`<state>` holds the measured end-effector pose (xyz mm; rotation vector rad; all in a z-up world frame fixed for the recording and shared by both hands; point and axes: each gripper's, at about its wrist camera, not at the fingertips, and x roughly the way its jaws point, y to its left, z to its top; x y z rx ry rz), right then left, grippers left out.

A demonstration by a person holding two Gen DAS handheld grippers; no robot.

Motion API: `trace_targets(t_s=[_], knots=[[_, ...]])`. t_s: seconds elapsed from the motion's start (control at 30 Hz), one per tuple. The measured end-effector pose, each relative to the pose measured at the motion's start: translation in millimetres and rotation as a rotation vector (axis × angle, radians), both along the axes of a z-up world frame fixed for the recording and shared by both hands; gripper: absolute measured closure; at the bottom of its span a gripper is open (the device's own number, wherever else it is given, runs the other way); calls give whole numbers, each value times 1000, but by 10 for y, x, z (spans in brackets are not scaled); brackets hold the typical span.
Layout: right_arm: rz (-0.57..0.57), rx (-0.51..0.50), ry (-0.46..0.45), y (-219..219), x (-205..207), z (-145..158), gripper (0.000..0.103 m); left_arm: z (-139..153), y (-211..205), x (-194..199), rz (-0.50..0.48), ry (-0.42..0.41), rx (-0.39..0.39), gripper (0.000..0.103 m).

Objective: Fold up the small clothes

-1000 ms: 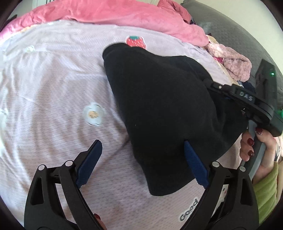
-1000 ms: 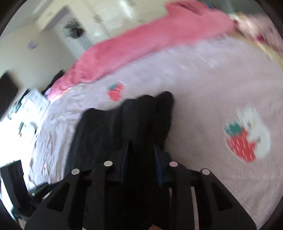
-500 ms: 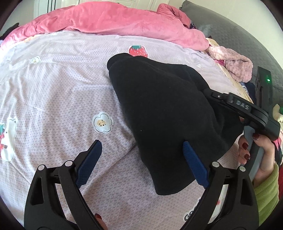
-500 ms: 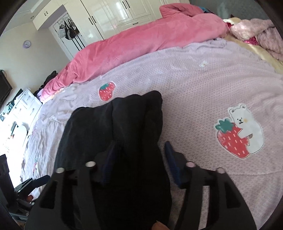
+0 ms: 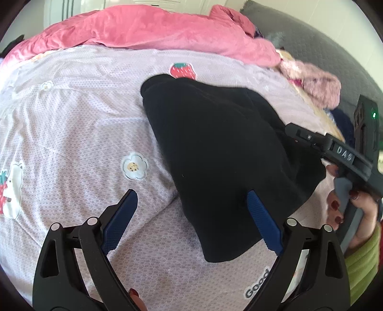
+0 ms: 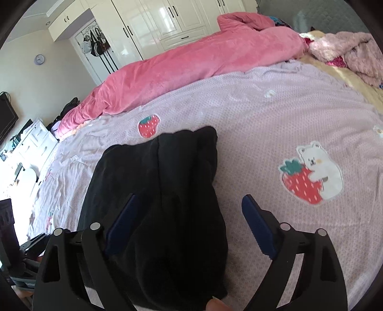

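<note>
My way across the lilac sheet [image 6: 275,134] is free right of the black garment [image 6: 162,191]; the pink duvet [image 6: 191,64] and, I think, fluffy clothes [image 6: 347,52] block the far edge.

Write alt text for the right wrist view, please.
A folded black garment lies on a lilac bedspread, between the open fingers of the right tool, which has just let go of it. A pink duvet lies behind, before white wardrobes.

I see the garment [image 6: 155,203] lying on the bed sheet [image 6: 275,134], and I place the rest from it. The strawberry patch [image 6: 149,125] sits just beyond its far edge, the blanket [image 6: 191,69] farther behind, the bear patch [image 6: 311,174] well to its right, and the wardrobe [image 6: 167,21] behind all.
</note>
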<state>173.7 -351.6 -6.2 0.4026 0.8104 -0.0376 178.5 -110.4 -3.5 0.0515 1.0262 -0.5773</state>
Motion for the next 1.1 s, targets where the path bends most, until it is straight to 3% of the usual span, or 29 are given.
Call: trace_targets(t_s=[0.07,0.17,0.5,0.6,0.7,1.1], knots=[[-8,-22,59,-6,19,-95,16,-68,-24,5,-5,11,8,17],[-11,0,73,-26,26,-158,16,-84,-1,29,8,39,-19,16],[21,-37,-151,109,-312,348,9,204,97,-58,34,-33,-56,16],[14,-19,-204,93,-419,455,7,288,130,-97,51,-55,-61,10],[14,-10,-257,86,-528,572,5,365,159,-162,63,-87,-56,10],[7,-53,-363,169,-1037,731,5,564,221,-624,105,-230,-33,9]])
